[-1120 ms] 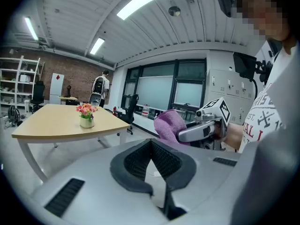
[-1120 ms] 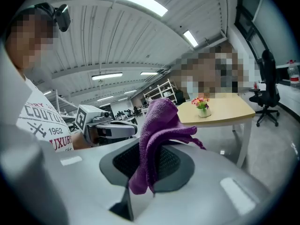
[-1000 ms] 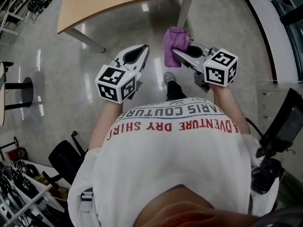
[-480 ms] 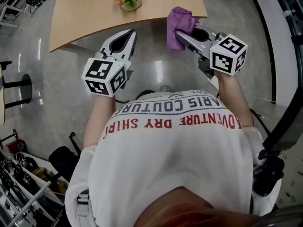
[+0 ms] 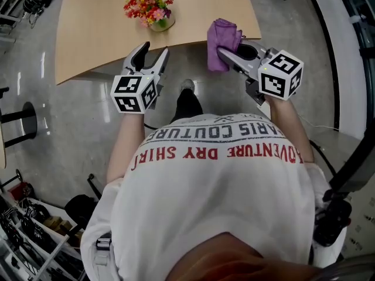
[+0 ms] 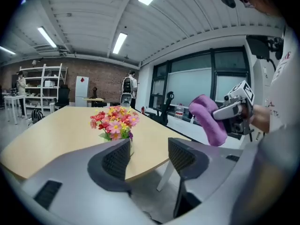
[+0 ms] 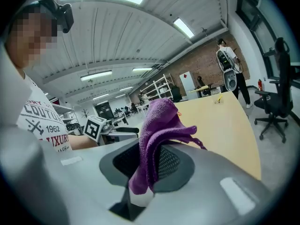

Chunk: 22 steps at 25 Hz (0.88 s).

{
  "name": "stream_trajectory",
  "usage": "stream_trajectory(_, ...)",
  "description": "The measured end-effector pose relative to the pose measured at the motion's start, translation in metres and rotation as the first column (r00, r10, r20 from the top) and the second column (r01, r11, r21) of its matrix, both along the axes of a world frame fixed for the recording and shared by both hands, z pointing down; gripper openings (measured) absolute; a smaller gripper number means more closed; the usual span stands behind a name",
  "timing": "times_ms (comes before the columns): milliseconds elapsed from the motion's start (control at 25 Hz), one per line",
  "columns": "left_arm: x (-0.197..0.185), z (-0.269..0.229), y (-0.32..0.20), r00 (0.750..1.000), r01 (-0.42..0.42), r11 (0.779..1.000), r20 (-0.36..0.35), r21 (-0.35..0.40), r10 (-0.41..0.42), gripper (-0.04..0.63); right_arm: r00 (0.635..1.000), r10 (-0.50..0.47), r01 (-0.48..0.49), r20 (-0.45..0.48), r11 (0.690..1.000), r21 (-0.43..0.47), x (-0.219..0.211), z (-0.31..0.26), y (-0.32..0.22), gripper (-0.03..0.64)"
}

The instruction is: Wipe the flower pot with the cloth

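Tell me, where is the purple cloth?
In the head view the purple cloth is pinched in the right gripper, by the near edge of the table, right of the flower pot.

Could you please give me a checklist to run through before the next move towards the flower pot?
1. Cloth gripped: ok. The purple cloth is pinched between the jaws of the right gripper.
2. Left gripper free: ok. Its jaws are opening with nothing between them.
3. Flower pot upright: ok. It stands on the table near the front edge.
4. Pot steadied: not ok. The left gripper is apart from it.
5. Cloth on pot: not ok. The cloth hangs off to the pot's right, not touching it.
6. Where the pot is dirty: cannot tell, it is too small in view.
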State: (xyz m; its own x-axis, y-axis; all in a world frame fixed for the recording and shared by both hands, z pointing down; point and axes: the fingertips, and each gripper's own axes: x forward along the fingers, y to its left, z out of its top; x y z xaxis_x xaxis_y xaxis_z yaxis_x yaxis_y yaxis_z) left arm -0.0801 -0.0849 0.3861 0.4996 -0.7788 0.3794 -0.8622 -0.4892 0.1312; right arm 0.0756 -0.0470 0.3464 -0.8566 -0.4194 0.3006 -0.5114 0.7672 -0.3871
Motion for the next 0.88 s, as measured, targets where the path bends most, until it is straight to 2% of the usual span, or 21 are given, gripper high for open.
stream_trajectory(40, -0.006, 0.010, -0.017, 1.000, 0.022, 1.000, 0.007, -0.008, -0.022, 0.259, 1.000, 0.006, -0.006, 0.000, 1.000, -0.017, -0.003, 0.004, -0.012, 0.048)
stream_trajectory(120, -0.020, 0.030, -0.051, 0.997, 0.077, 0.997, 0.025, -0.017, -0.077, 0.389, 1.000, 0.021, -0.022, -0.004, 0.999, -0.046, -0.008, 0.014, -0.035, 0.046)
stream_trajectory(200, -0.032, 0.056, -0.081, 0.991, 0.118, 0.993, 0.061, -0.032, -0.116, 0.465, 0.999, 0.040, -0.041, -0.011, 0.997, -0.069, -0.013, 0.028, -0.056, 0.046)
stream_trajectory(280, -0.039, 0.082, -0.104, 0.986, 0.139, 0.989, 0.103, -0.047, -0.134, 0.505, 0.998, 0.058, -0.059, -0.014, 0.994, -0.093, -0.016, 0.044, -0.073, 0.048)
stream_trajectory(400, -0.041, 0.110, -0.137, 0.981, 0.136, 0.988, 0.148, -0.067, -0.125, 0.520, 0.997, 0.075, -0.076, -0.016, 0.988, -0.133, -0.019, 0.061, -0.095, 0.048)
stream_trajectory(480, -0.040, 0.120, -0.156, 0.981, 0.134, 0.989, 0.153, -0.069, -0.122, 0.520, 0.996, 0.087, -0.088, -0.012, 0.985, -0.151, -0.020, 0.068, -0.110, 0.048)
stream_trajectory(680, -0.043, 0.122, -0.178, 0.972, 0.162, 0.987, 0.172, 0.001, -0.160, 0.518, 0.994, 0.111, -0.107, 0.014, 0.978, -0.177, -0.020, 0.083, -0.134, 0.048)
stream_trajectory(880, -0.044, 0.122, -0.186, 0.970, 0.163, 0.987, 0.180, 0.013, -0.163, 0.517, 0.993, 0.117, -0.110, 0.028, 0.975, -0.195, -0.023, 0.091, -0.150, 0.048)
